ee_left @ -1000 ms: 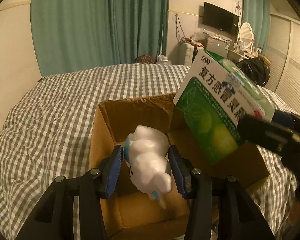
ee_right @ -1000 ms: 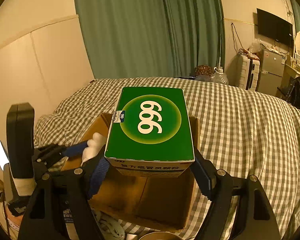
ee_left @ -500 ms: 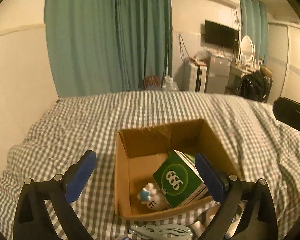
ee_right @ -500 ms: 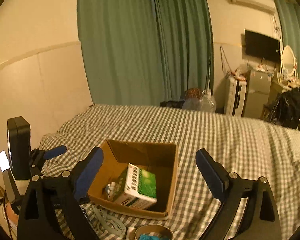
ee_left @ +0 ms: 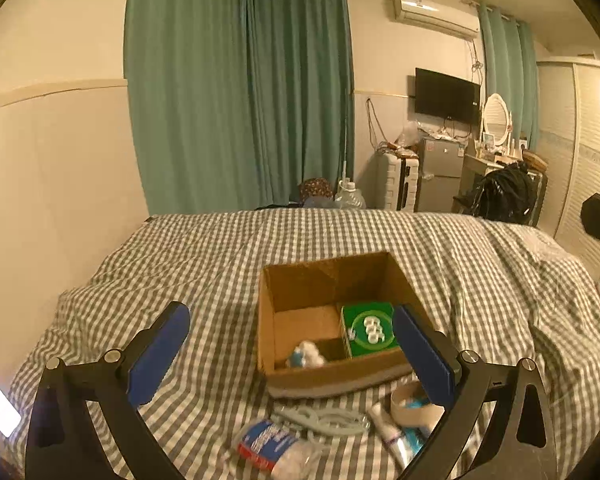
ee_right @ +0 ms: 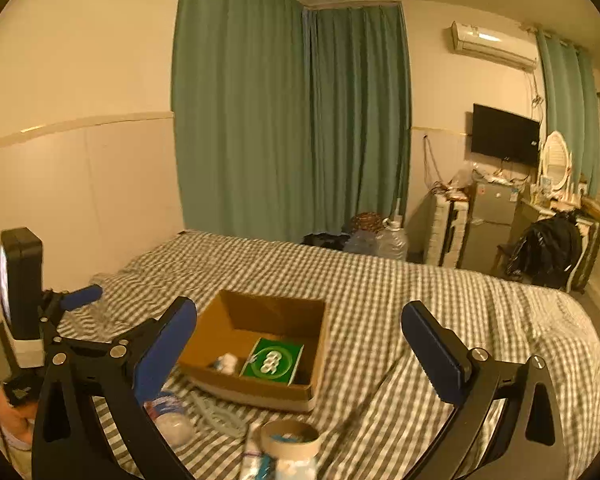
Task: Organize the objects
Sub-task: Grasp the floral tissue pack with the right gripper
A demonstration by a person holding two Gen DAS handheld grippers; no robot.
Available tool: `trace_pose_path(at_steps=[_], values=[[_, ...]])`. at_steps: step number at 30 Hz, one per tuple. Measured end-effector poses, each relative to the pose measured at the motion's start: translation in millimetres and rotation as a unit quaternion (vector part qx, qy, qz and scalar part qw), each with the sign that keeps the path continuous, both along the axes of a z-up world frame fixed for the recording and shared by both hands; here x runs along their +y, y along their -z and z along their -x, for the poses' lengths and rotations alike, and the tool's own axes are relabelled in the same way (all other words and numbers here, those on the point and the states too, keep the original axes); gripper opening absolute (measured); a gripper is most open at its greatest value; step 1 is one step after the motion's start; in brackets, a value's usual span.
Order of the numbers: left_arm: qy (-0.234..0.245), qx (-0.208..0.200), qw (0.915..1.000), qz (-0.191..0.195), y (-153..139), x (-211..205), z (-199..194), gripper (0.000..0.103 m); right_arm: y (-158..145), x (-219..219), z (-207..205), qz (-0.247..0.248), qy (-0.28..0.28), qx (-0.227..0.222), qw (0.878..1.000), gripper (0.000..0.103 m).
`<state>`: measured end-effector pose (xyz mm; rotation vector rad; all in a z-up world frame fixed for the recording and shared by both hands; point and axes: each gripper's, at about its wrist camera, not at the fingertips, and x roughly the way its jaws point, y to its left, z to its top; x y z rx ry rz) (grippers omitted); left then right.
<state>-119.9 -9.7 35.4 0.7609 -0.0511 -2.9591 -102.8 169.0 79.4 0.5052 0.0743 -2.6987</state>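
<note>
Both claws are released and hold nothing — the left claw (ee_left: 290,344) and the right claw (ee_right: 300,340) hang above the checked bed (ee_left: 204,264). Nearest lie a plastic bottle (ee_left: 274,446) and a tape roll (ee_right: 290,438). Beyond them, the cardboard box (ee_left: 332,378) holds the green 999 medicine box (ee_left: 368,330) and a white toy (ee_left: 306,354) — side by side.

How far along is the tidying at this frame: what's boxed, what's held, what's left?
Done: the green box and the white toy lie inside the cardboard box. In hand: nothing; the left gripper and right gripper are both open. Left on the bed: a bottle, tape roll, tube and a grey looped item.
</note>
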Motion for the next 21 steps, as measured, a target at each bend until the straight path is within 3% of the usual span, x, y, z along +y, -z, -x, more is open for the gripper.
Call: trace_pose_path(at_steps=[6,12,21], values=[[-0.021,-0.019,0.9996,-0.005,28.2,-5.8,-26.9,0.103,33.6,1.0,-14.3,-0.012,0.009,-0.011,1.000,0.103],[-0.047,-0.044,0.9979,-0.009,73.7,-4.2,-35.5,0.103,101.5,-8.5,0.1,-0.039,0.015,-0.059,0.997,0.103],[-0.055,-0.114,0.9918,-0.017,143.3,1.1,-29.5,0.103,214.4,-14.1,26.2,-0.065,0.023,-0.195,0.978,0.103]])
